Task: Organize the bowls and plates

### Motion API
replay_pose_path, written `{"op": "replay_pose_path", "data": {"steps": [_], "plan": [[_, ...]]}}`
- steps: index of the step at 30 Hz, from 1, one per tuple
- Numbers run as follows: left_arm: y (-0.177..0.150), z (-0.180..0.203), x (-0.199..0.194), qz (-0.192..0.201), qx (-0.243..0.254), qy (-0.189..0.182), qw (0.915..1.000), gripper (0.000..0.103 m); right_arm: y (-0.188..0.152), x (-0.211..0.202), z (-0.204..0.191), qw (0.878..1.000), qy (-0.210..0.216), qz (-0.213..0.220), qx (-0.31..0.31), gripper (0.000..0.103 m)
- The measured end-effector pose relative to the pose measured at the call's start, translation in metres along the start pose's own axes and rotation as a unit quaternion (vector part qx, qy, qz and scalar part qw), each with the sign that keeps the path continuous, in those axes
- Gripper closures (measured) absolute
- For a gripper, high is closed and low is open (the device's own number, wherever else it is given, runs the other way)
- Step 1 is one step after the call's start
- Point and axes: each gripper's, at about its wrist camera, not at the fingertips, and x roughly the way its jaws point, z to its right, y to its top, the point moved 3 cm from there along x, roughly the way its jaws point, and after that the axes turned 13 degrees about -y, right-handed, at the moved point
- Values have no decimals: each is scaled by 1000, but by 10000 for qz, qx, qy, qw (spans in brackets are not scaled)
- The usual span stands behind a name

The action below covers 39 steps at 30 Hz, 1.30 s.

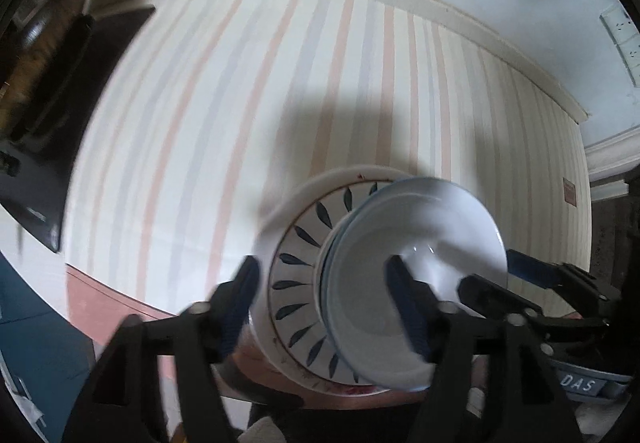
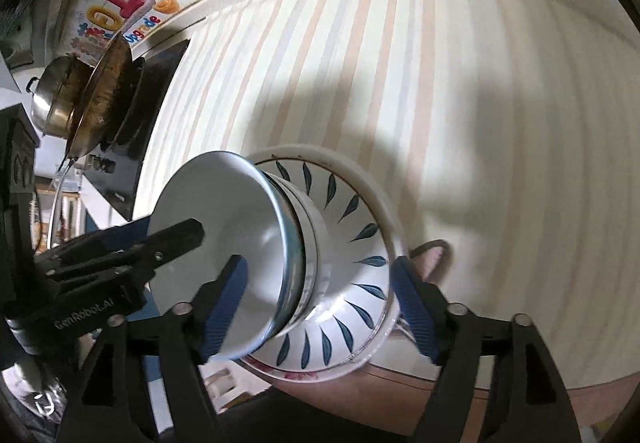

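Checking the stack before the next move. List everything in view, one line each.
Leaf plate: one, white with blue leaf marks, bottom of the stack near the table's front edge.
Bowls: at least two, white with blue rims, nested on the plate.
Tablecloth: one, cream with pink and grey stripes, over the table.
Stove: one, black, far left of the table.
Pans: two, metal, on the stove.
Wall stickers: several, bright colours, on the wall above the stove.
Left gripper: black with blue pads, open above the stack.
Right gripper: black with blue pads, open above the stack.
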Motion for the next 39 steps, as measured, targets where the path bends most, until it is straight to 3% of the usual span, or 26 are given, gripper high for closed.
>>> {"op": "replay_pose_path", "data": {"steps": [1,2,8,10,15,27,39], "plan": [[-1,1,-6,103,65,63,9999,21,-1,-8,0,9999,-91,96,-16,19],[-2,2,-11,167,108,99,9998,19,-3,-14,-1,9997,-168,182,-26,17],[-9,6,-36,522,431,248,9974,17,-18,-54,-2,9954,-650,694,144,15],[-12,8,-44,619,567,240,9962,10,-27,-69,-3,9925,-799,879,275,15],[-25,15,-71,849,907,173,9921,9,-55,-104,-12,9861,-942,1223,620,14],[-80,35,-160,1686,1620,149,9722,1,-139,-202,-49,9607,-1518,2147,890,10],[-150,46,-215,2096,1578,74,9650,1,-219,-271,-66,9483,-1437,2681,904,10]]}}
